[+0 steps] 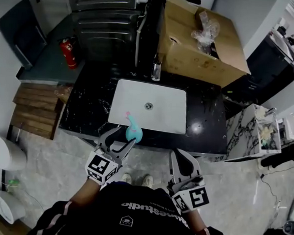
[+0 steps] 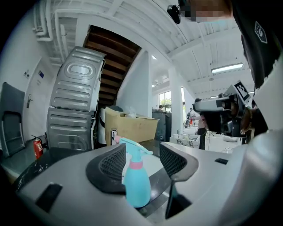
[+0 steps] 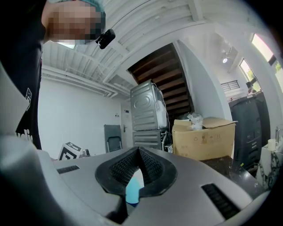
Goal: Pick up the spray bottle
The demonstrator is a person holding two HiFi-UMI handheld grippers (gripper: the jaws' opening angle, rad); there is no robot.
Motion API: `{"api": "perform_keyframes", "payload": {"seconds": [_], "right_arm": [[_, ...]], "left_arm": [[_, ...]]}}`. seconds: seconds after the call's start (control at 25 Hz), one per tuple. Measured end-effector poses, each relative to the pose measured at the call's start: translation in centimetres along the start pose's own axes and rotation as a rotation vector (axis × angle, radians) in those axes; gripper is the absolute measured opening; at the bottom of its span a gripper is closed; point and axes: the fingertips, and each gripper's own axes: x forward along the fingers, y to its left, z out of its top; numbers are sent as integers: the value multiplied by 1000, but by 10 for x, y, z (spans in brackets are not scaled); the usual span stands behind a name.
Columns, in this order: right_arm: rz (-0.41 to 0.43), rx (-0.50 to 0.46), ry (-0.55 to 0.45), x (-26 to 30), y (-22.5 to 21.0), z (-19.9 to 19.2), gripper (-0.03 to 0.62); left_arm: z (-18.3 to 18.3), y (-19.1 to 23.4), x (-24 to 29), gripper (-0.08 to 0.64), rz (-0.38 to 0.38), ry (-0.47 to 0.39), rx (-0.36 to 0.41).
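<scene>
Left gripper view shows the left gripper (image 2: 142, 161) jaws spread astride the upright spray bottle (image 2: 136, 183), apparently to clamp it; the right gripper (image 3: 138, 165) jaws are pressed together.

You're facing black counter (image 1: 87, 110) carrying white sink (image 1: 163, 103); spray bottle (image 1: 133, 131) standing upright at sink's front edge; tap (image 1: 156, 70), box (image 1: 191, 52) sitting behind.

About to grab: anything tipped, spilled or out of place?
Nothing spilled or damaged. The spray bottle stands upright, but right at the front edge of the counter, where a nudge could knock it off. The left gripper, jaws open, flanks it.
</scene>
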Motion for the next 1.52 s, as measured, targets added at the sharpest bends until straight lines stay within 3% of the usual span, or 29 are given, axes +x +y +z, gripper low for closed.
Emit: {"api": "perform_keyframes", "payload": {"seconds": [0.32,0.52,0.96,1.52], "right_arm": [[-28,4,7,-9,-21,-2,37],[-53,83,14,-15,-33,-8,37],[-88,91,30,-26,-43,-14,37],[-93,99,30,-29,-49,-16,37]], "left_arm": [[-50,8,36,267,16,120,-8],[-57,9,49,267,23,123,-32],[-52,9,69,265,28,115,8],[-47,13,68,163,60,103,24]]}}
